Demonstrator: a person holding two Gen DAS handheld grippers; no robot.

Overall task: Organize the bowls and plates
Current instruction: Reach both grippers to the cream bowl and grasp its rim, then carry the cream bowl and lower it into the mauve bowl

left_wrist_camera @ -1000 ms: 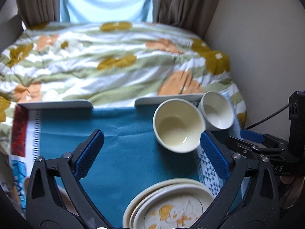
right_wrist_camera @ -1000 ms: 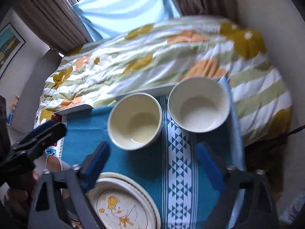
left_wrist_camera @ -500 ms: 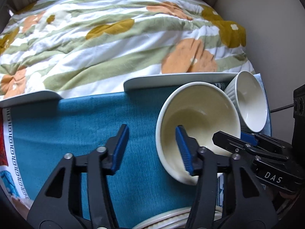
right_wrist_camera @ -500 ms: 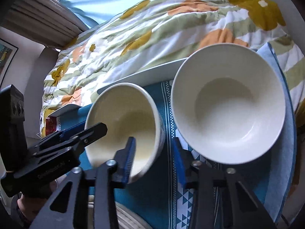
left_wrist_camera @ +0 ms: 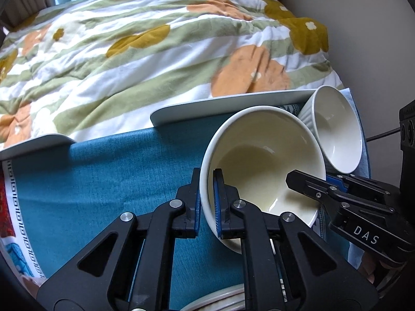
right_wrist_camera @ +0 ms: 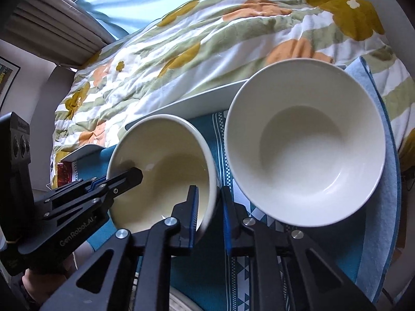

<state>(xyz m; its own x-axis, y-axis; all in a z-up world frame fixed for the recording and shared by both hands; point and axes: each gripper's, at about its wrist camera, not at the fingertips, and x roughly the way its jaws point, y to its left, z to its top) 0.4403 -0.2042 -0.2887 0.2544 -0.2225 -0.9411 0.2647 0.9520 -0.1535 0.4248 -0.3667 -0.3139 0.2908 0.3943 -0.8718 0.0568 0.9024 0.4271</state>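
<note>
The cream ceramic bowl [left_wrist_camera: 262, 165], free a second ago, is now clamped at nine o'clock by the left gripper [left_wrist_camera: 206, 202] fingers and at three o'clock by the right gripper [right_wrist_camera: 208, 217], ready for lifting.

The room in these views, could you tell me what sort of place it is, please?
Probably a bedroom: a floral quilt covers a bed, curtains hang at a window, and a cloth-covered tray with bowls stands beside it.

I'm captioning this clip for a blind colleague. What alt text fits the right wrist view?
Two black grippers clamp opposite rims of a cream ceramic bowl on a teal cloth: the right gripper from below, the left gripper from the left. A larger white bowl sits beside it, with a floral striped quilt behind.
</note>
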